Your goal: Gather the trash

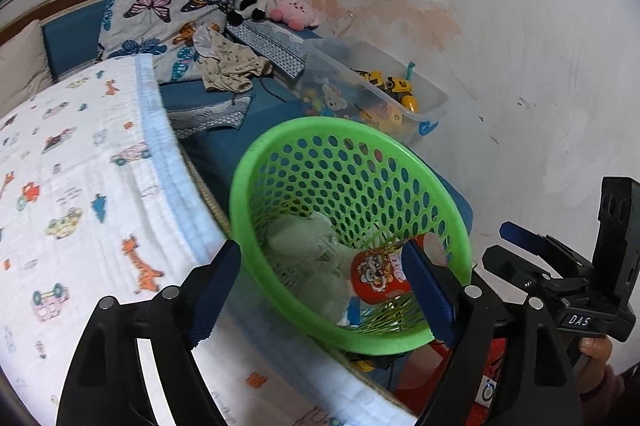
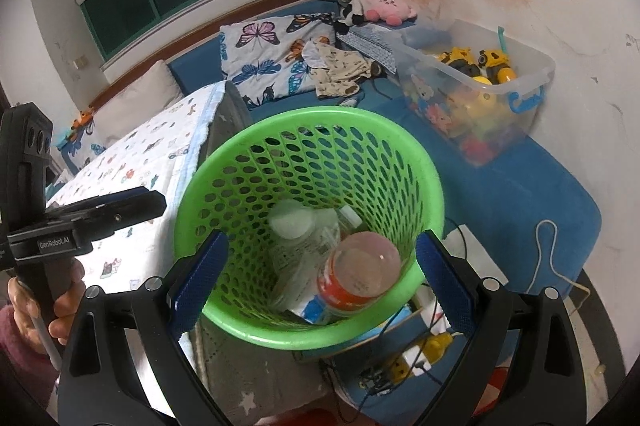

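We held both grippers, left (image 1: 320, 290) and right (image 2: 320, 280), jaws spread and empty, with the basket (image 2: 224, 161) between them already holding a jar (image 2: 358, 278) and bottles (image 2: 296, 226).

Green perforated basket (image 2: 308, 161) upright beside the bed; inside, red-labelled bottle (image 2: 356, 274), clear plastic bottle (image 2: 296, 226)

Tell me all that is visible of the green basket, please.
The green basket is round, seemingly plastic, with a smooth rim and walls full of oval holes. It stands beside the bed, tilted in both views. Inside lie a red cup on its side, a clear bottle and some paper. Both claws, left claw and right claw, are open near its rim.
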